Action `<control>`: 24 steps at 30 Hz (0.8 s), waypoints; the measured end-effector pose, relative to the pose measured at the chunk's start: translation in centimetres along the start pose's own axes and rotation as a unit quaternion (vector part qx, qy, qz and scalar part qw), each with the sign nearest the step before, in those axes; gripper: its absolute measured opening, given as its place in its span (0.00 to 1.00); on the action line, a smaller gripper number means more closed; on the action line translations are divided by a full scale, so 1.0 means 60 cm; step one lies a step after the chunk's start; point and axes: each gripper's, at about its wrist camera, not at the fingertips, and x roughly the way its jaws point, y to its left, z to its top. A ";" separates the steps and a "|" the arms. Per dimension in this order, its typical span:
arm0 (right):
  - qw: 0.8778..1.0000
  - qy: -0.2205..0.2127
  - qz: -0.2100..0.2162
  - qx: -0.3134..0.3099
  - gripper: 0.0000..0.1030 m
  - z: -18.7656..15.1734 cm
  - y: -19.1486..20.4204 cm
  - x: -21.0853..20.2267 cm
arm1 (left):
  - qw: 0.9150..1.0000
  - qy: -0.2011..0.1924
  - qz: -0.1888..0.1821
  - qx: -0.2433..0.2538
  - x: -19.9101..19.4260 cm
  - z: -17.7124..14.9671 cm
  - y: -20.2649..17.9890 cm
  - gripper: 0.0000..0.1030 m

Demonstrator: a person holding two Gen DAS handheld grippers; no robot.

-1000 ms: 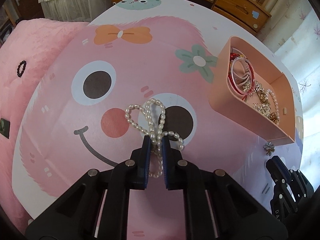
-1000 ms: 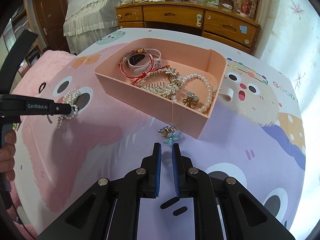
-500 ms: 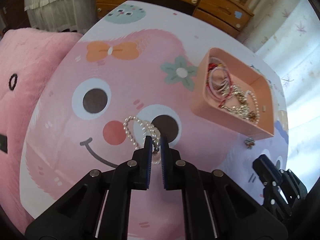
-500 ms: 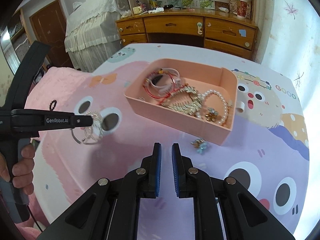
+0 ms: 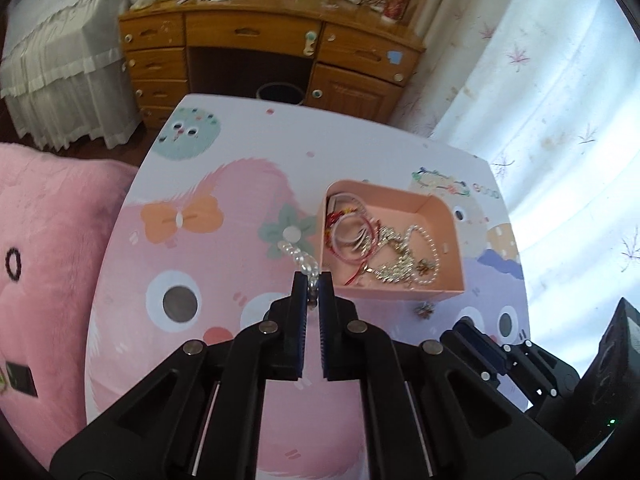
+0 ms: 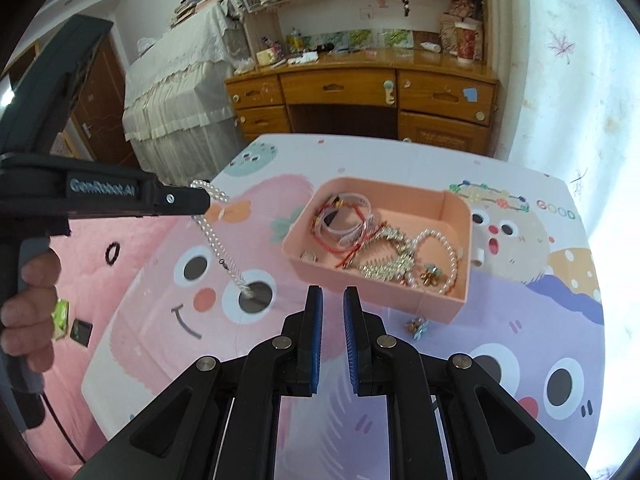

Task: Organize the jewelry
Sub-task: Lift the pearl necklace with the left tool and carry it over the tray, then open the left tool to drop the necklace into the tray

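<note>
My left gripper (image 5: 313,280) is shut on a pearl necklace (image 5: 298,254), held up above the cartoon-printed table (image 5: 224,280). In the right wrist view that gripper (image 6: 196,202) reaches in from the left, and the necklace (image 6: 218,242) hangs from it in a long strand over the table. A pink box (image 5: 400,293) with bangles, a pearl string and gold pieces lies just right of the left fingertips. My right gripper (image 6: 330,296) is shut and holds nothing, hovering in front of the box (image 6: 380,292). A small blue flower piece (image 6: 418,326) lies on the table by the box's near wall.
A wooden desk (image 6: 360,96) and a bed with a white cover (image 6: 176,92) stand beyond the table's far edge. A pink plush cushion (image 5: 44,248) borders the table on the left. Curtains (image 5: 560,120) hang at the right. A hand (image 6: 28,320) grips the left handle.
Both grippers have risen. The left one lifted the pearl necklace off the table, so it now dangles, and swung toward the box. The right one stayed shut and empty.
</note>
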 end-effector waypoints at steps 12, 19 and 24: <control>0.998 -0.036 -0.052 0.017 0.11 0.053 -0.031 -0.019 | 0.993 -0.054 -0.069 0.081 -0.040 0.090 -0.089 0.03; 0.997 0.002 -0.054 0.056 0.14 0.034 -0.067 0.019 | 0.989 -0.026 -0.075 0.122 0.007 0.114 -0.145 0.04; 0.994 0.042 -0.060 0.083 0.15 0.007 -0.092 0.053 | 0.991 0.003 -0.071 0.116 0.037 0.107 -0.142 0.38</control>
